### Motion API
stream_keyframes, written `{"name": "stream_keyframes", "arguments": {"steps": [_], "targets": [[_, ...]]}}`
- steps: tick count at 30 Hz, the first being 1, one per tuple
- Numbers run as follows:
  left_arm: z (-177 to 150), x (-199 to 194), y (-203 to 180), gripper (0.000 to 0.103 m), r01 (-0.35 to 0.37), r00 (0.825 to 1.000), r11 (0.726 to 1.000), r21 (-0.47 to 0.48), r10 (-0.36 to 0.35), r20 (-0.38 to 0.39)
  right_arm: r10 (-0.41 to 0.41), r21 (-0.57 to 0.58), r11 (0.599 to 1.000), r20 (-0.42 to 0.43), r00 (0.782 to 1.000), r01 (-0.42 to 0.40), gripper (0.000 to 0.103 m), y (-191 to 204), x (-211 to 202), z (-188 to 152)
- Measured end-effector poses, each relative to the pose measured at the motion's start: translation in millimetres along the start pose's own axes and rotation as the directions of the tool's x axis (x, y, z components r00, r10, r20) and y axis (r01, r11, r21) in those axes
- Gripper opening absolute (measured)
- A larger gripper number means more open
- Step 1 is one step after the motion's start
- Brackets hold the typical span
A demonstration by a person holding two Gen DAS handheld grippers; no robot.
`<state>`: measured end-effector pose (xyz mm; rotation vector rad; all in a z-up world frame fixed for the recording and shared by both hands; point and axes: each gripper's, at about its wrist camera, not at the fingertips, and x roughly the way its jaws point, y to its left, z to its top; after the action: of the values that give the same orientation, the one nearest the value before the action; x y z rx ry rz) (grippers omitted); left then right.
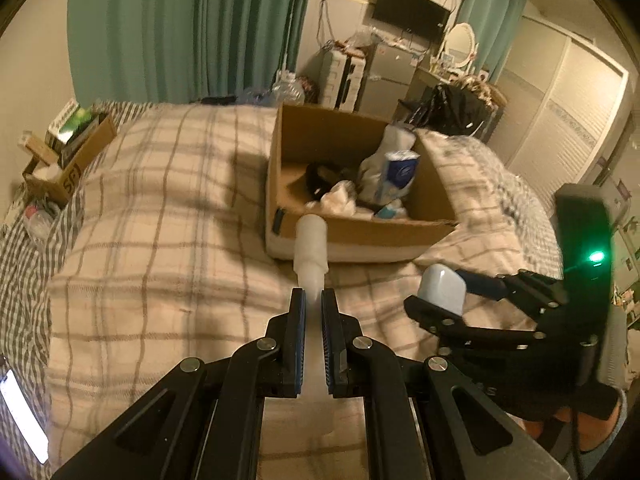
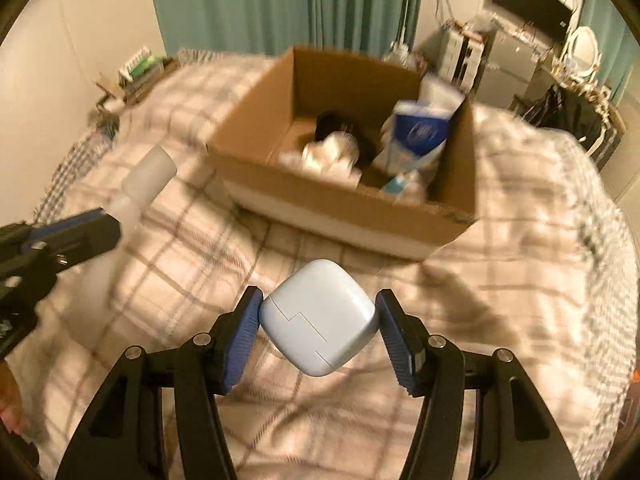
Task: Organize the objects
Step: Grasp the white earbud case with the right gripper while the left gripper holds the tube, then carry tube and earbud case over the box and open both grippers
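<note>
Bedspread; box contents perhaps blurred.

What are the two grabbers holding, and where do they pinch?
Left gripper pinches the white bottle at its narrow end. Right gripper squeezes the pale blue case by its opposite corners.

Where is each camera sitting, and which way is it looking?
Left wrist: it sits on the left tongs, looking along them over the plaid bed toward the cardboard box; they pinch a white bottle, with the right tongs beside.
Right wrist: it sits on the right tongs, which grip a pale blue case, facing the same box; the left tongs show at left.
Shared: bed, box, bottle, case.
</note>
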<state>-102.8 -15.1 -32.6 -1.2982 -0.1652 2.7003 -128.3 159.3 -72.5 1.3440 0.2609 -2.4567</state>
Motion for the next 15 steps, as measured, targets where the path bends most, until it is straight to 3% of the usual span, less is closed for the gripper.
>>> {"name": "stream_keyframes", "arguments": {"steps": [4,15], "targets": [[14.0,-14.9,-16.0,0.007,0.003,0.999,0.999,0.033,-0.004,0.041,-0.008,0.009,1.000,0.072,0.997,0.007,0.058,-3.5,-38.4,20.2],[82.3,-7.7,-34.0,0.007,-0.012,0.996,0.998,0.064,0.006,0.093,-0.022,-0.005,1.000,0.174,0.985,0.023,0.058,-20.1,-64.3,87.9]]}}
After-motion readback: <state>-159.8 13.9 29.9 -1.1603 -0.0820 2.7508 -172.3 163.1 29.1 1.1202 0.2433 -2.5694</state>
